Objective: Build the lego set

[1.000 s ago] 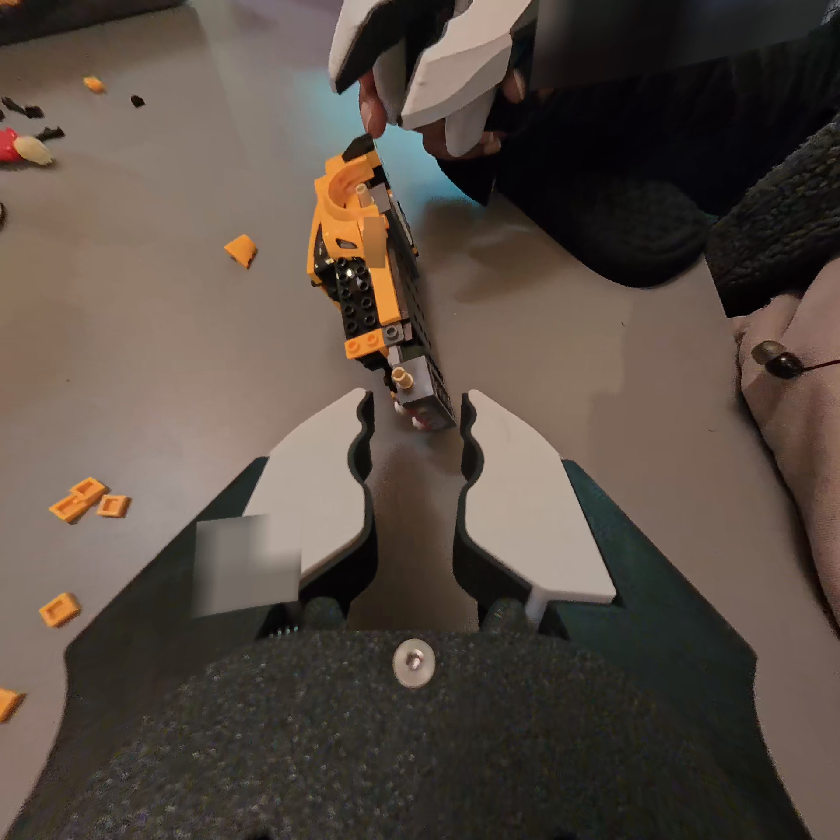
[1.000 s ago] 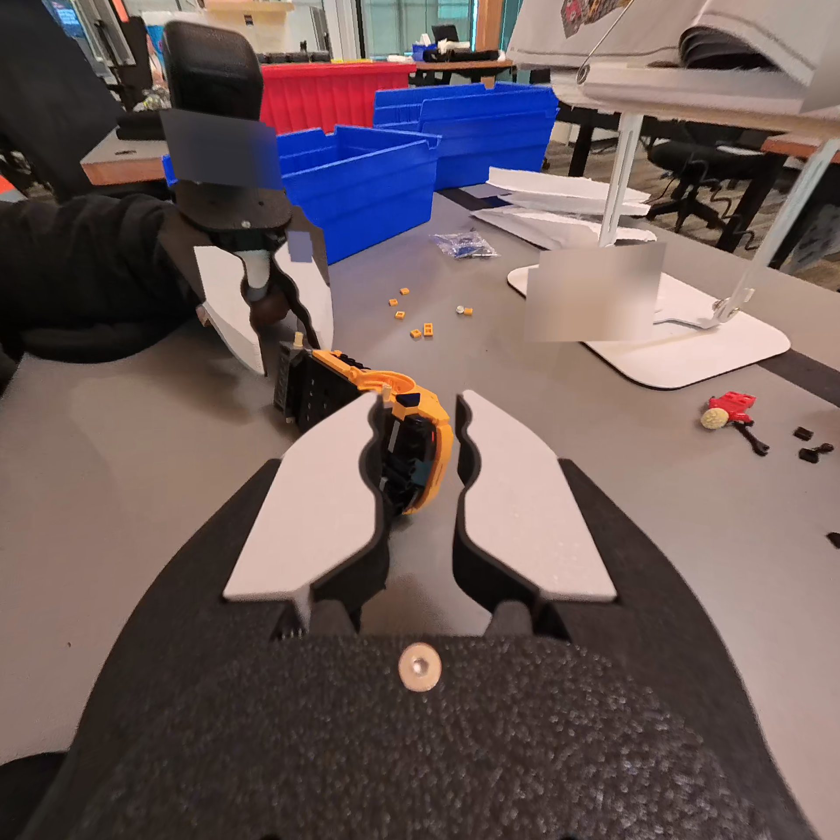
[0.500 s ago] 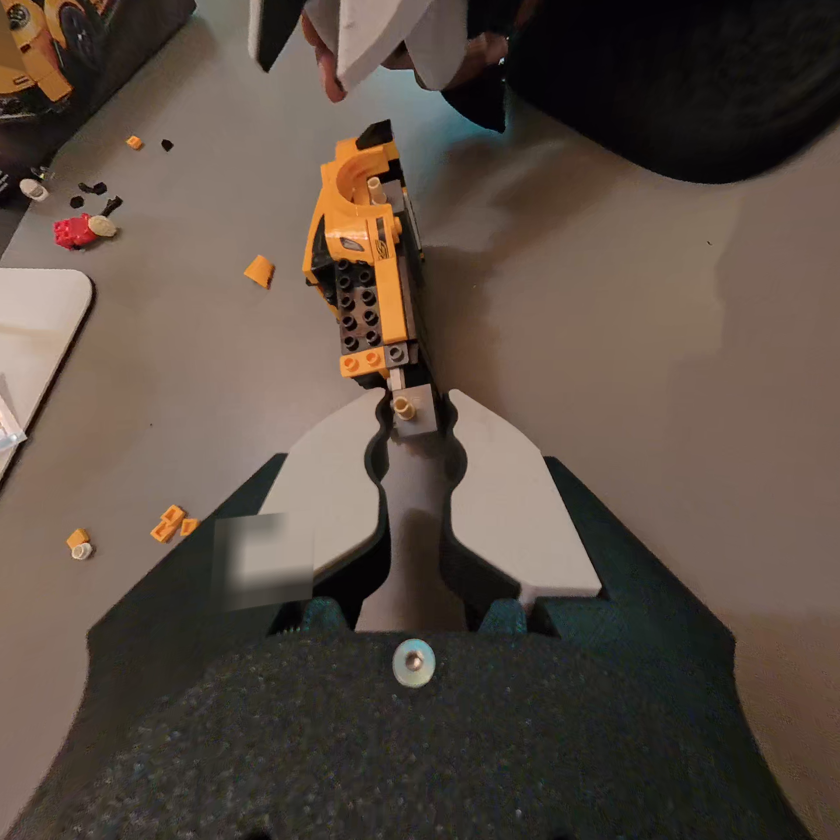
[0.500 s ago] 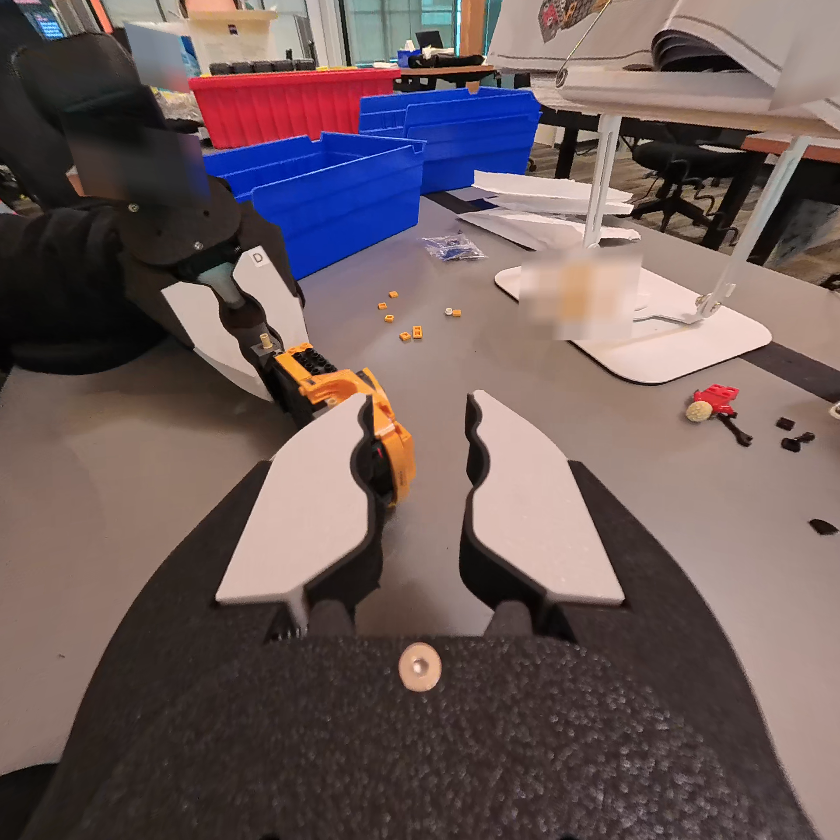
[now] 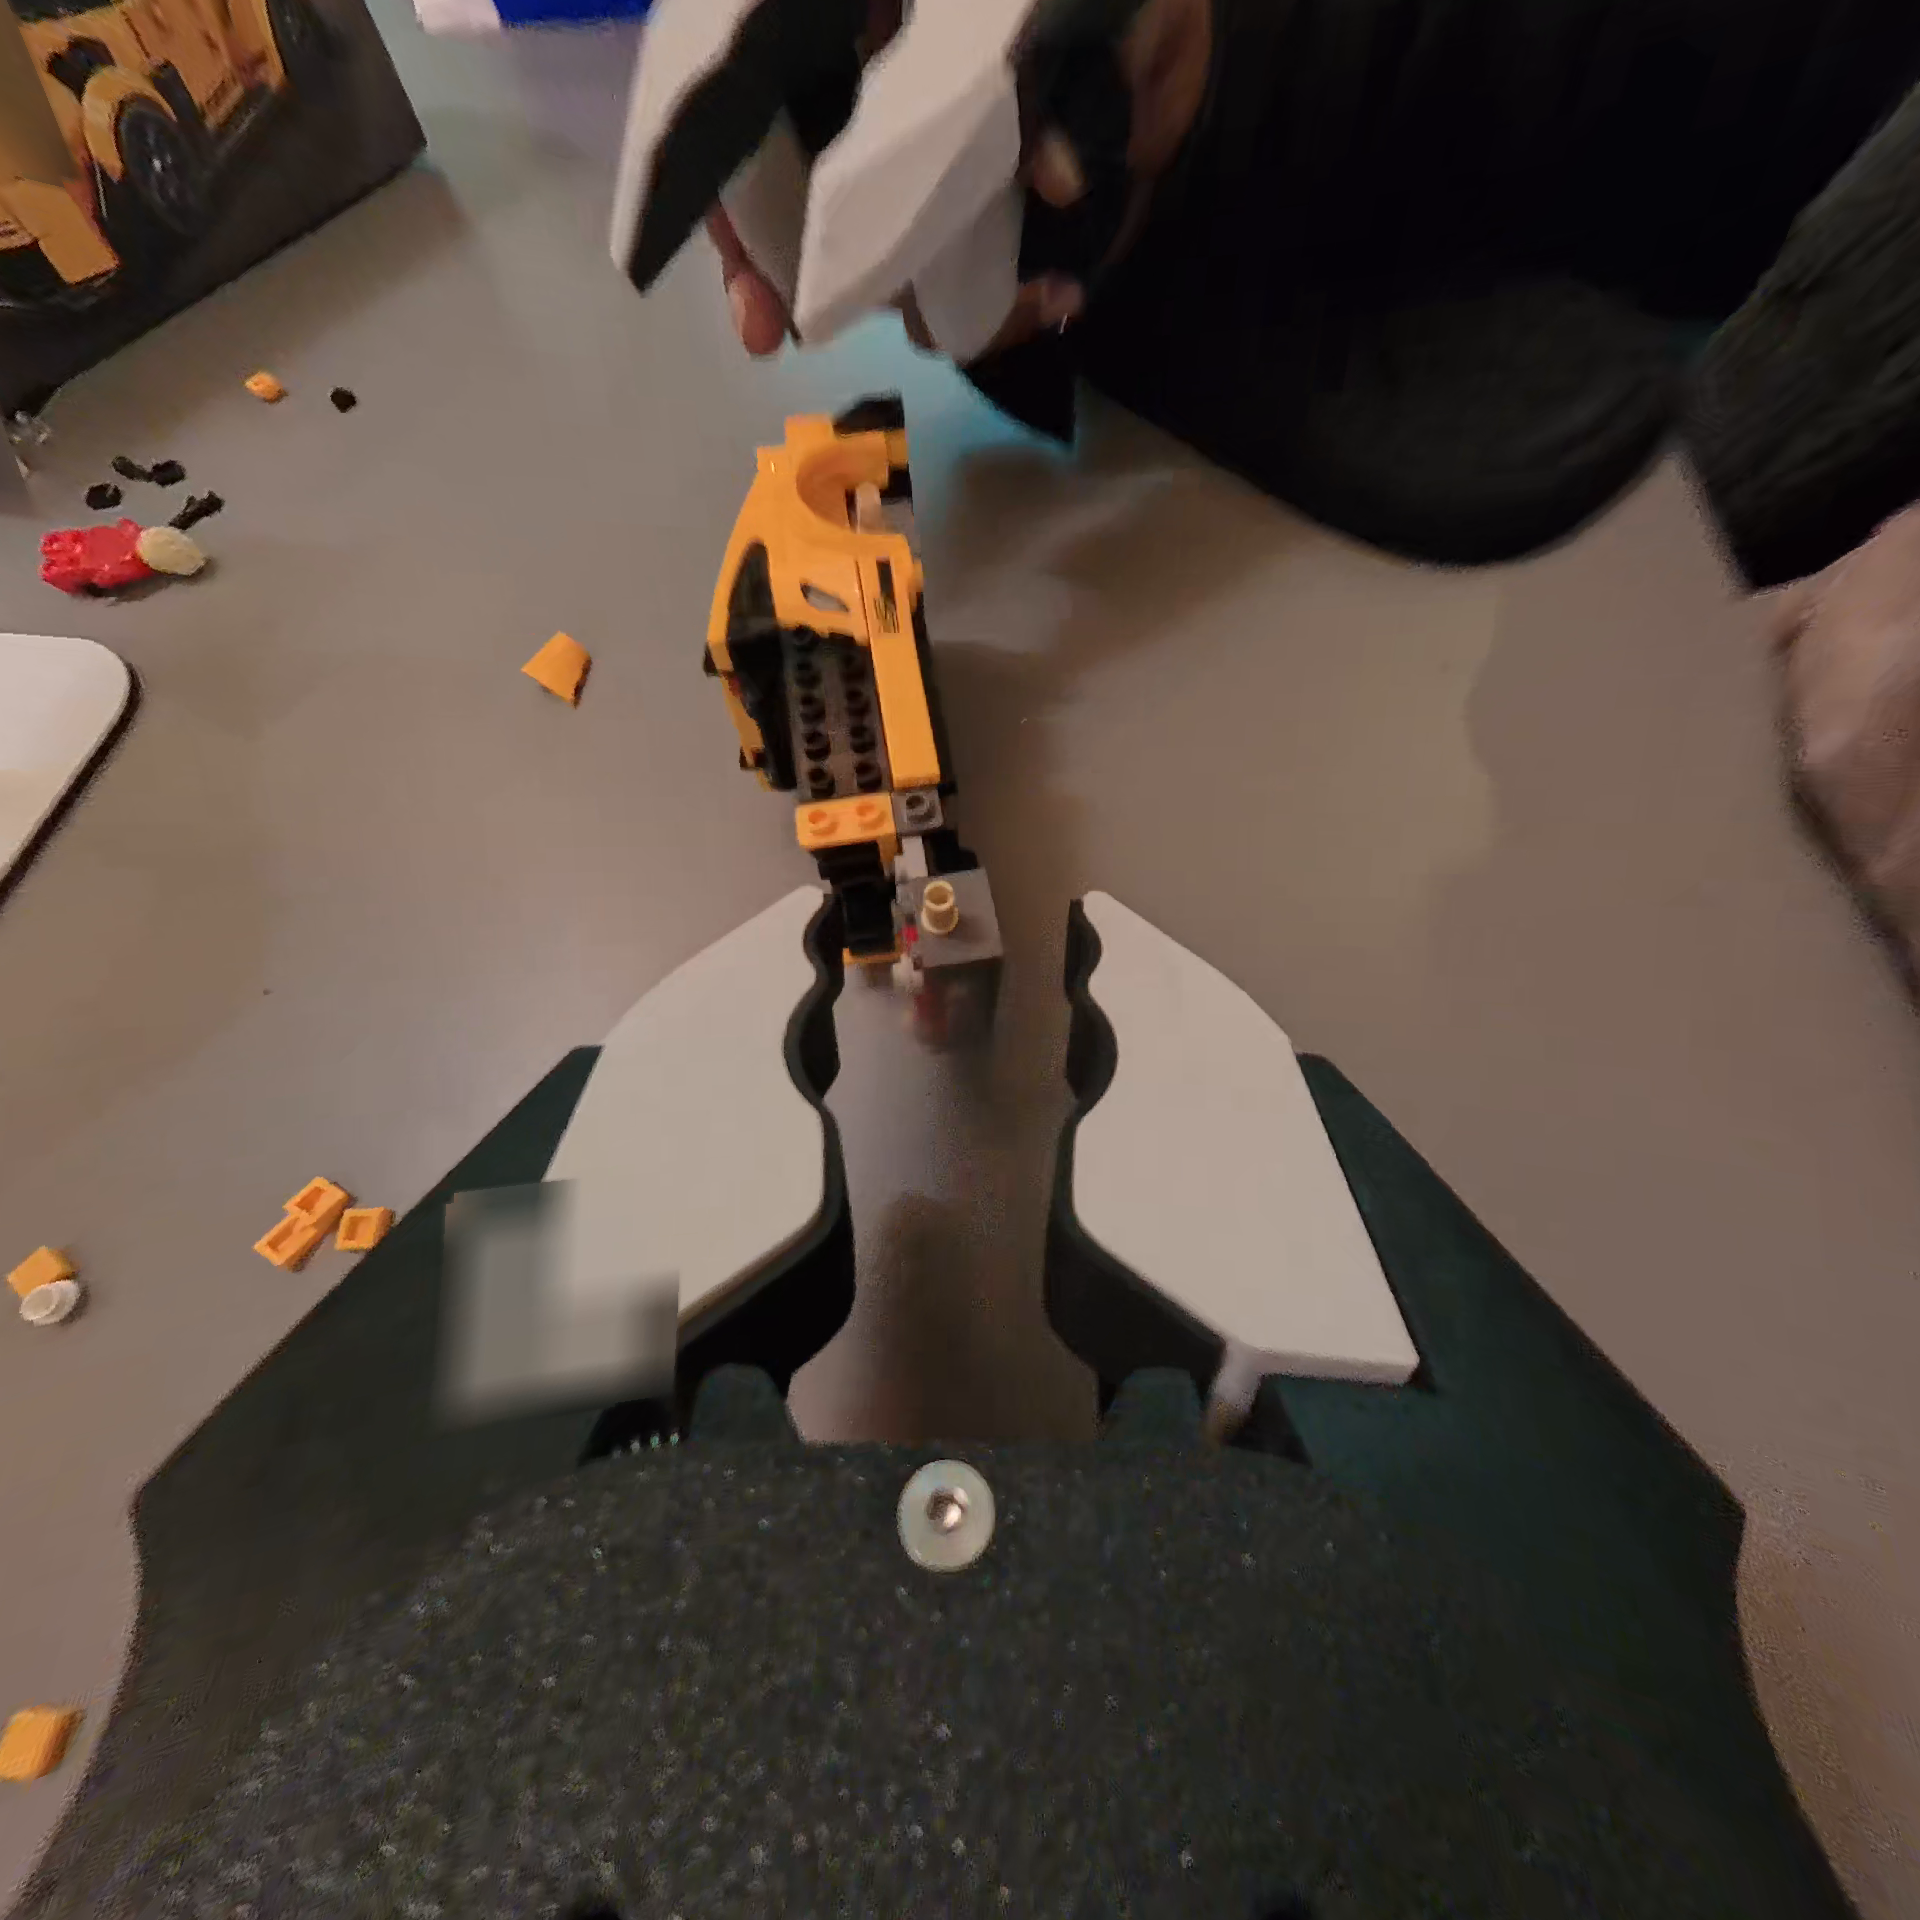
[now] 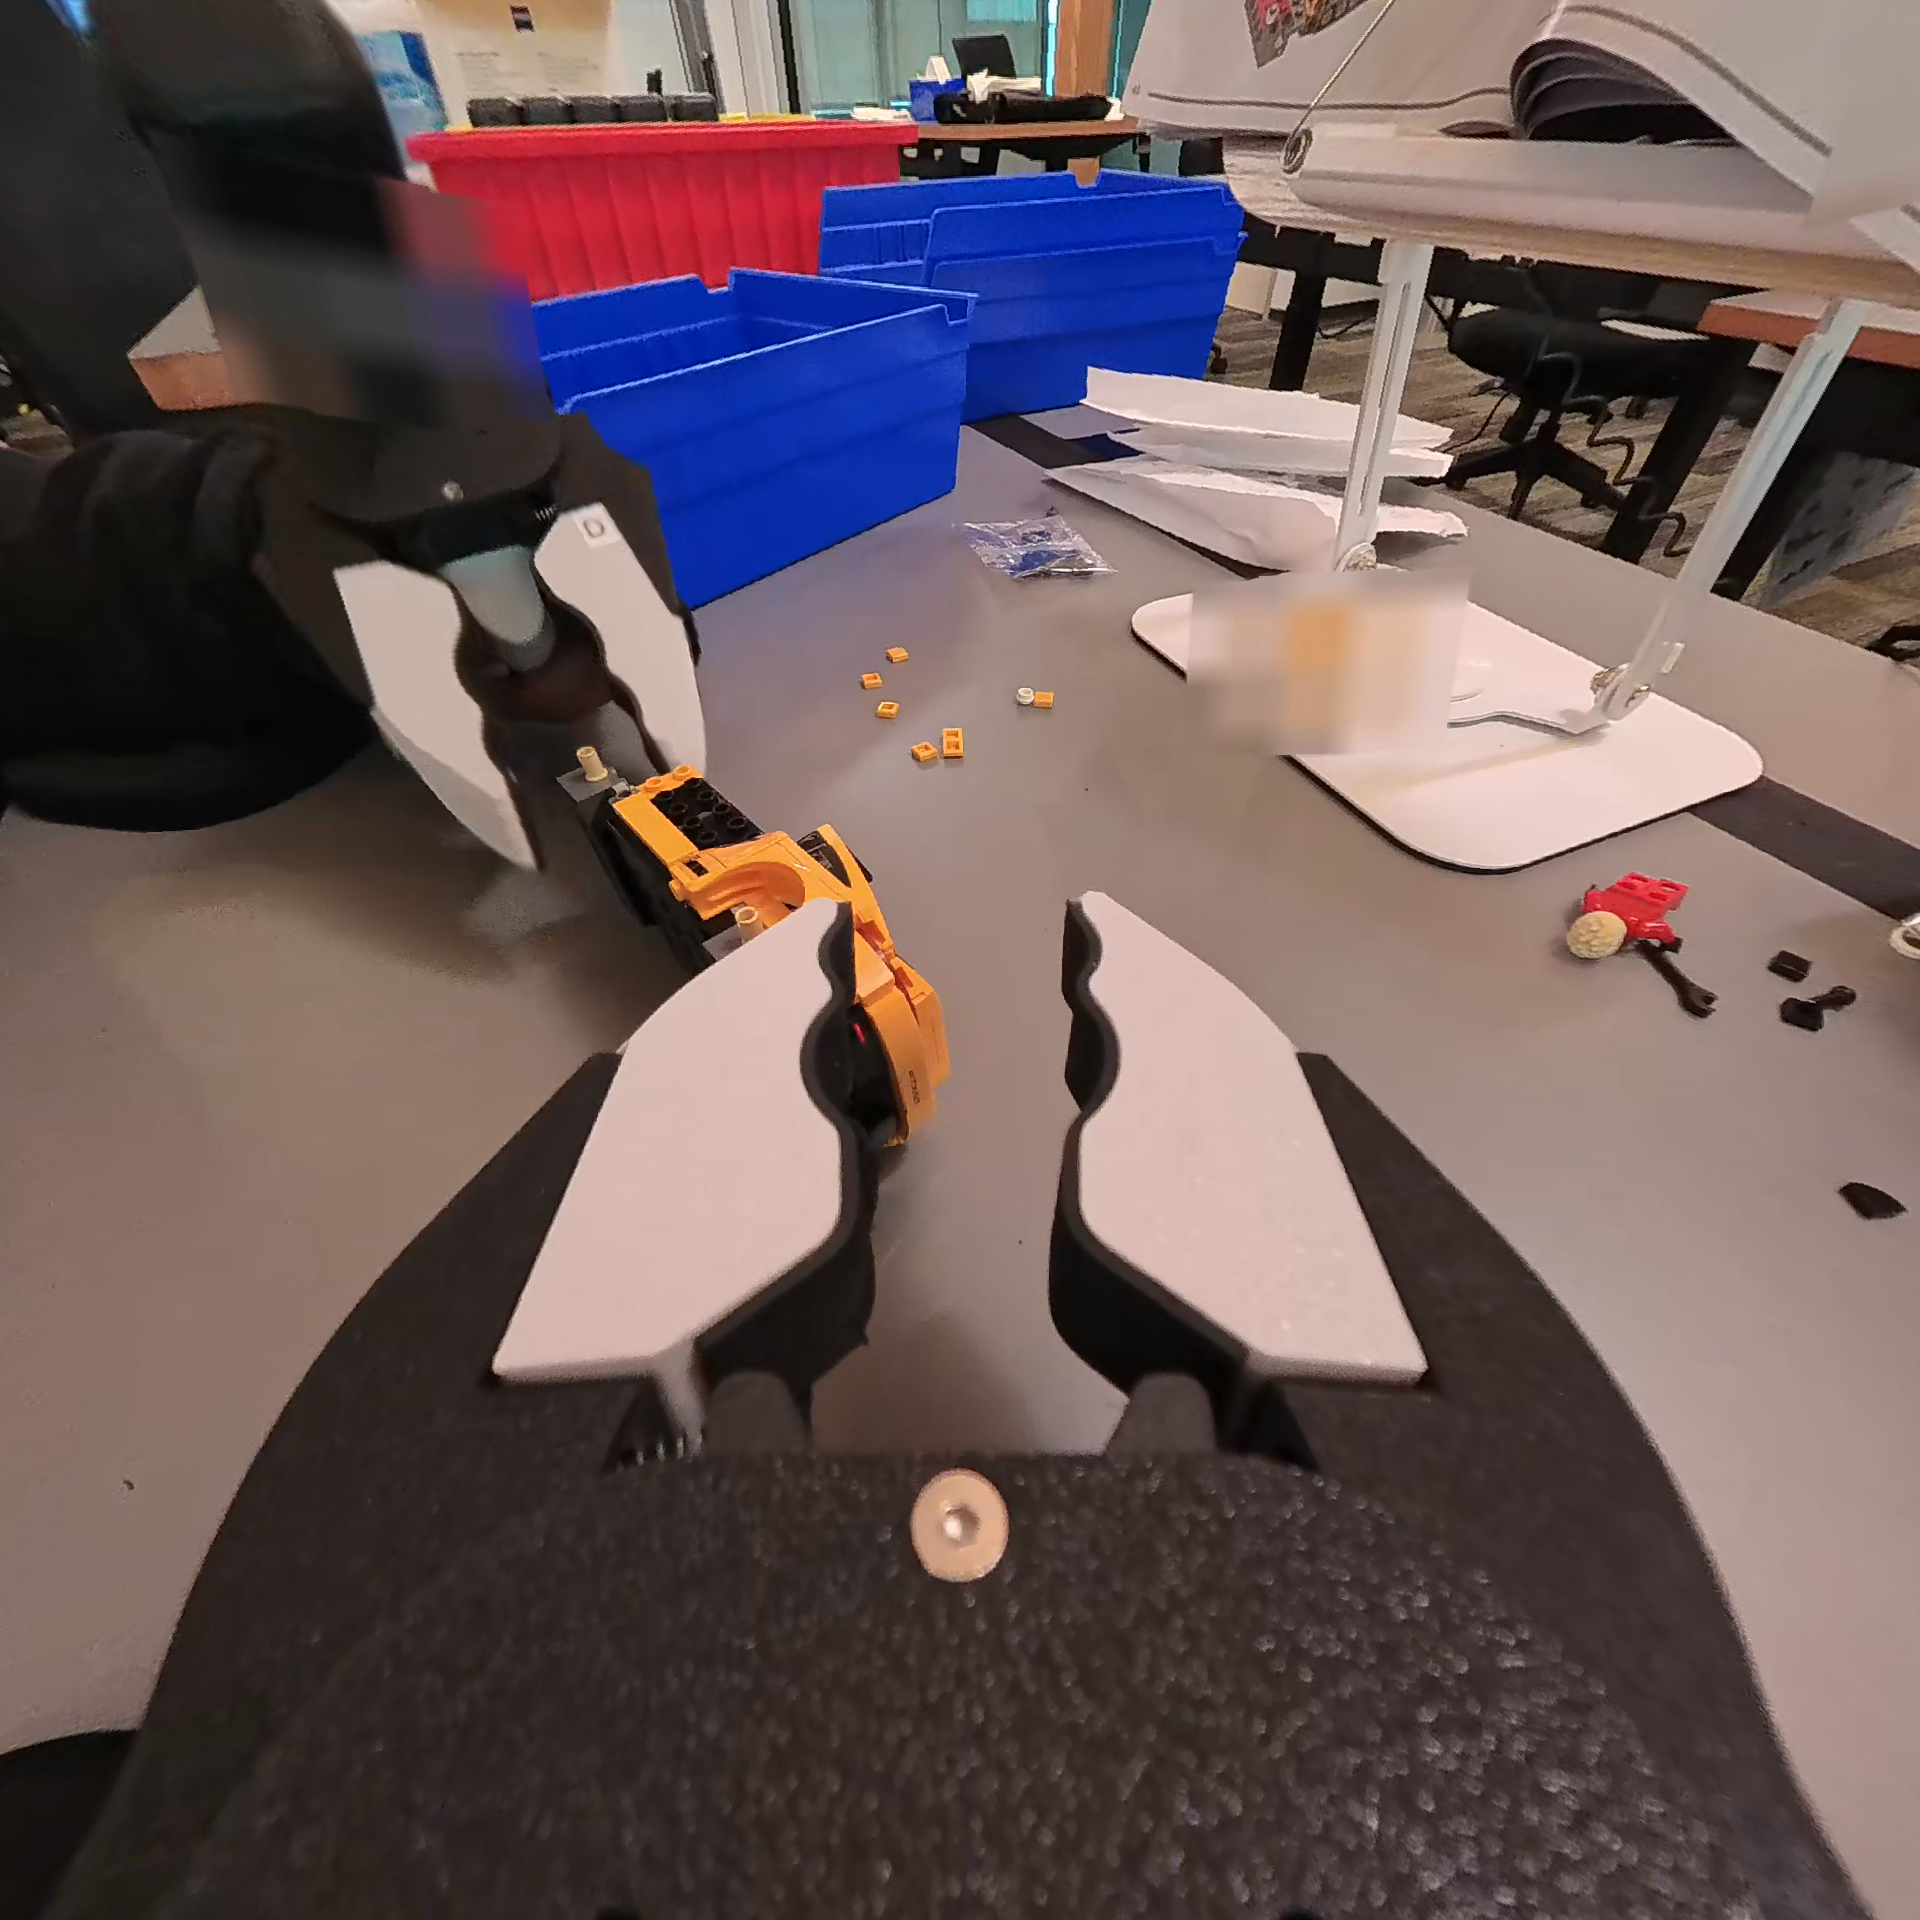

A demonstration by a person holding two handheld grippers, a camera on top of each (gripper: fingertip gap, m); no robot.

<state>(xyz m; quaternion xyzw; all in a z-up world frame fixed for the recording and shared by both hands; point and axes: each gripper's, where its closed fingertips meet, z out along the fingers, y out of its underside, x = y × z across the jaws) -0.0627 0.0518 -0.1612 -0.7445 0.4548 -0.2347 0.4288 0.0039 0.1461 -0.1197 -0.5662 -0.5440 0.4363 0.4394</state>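
Note:
An orange and black brick-built car model lies on its side on the grey table. My left gripper is open around its grey rear block with the tan peg. The block sits close to the left finger, with a clear gap to the right finger. In the right wrist view the model lies between the two grippers. My right gripper is open. The model's orange front end is beside its left finger, well apart from the right one. The right gripper shows above the model's far end.
Blue bins and a red bin stand at the back. A white stand base is at the right, with a red piece and black bits near it. Loose orange plates lie mid-table. A printed box stands nearby. Across from one pair of fingers to the other is roughly 12 cm. About 20 cm separates my right fingertips from the red piece. Seen from the left wrist view as well.
Half a second ago my left gripper was closed on the model's grey rear block; it has now opened and let go. My right gripper opened earlier and stays open beside the front end.

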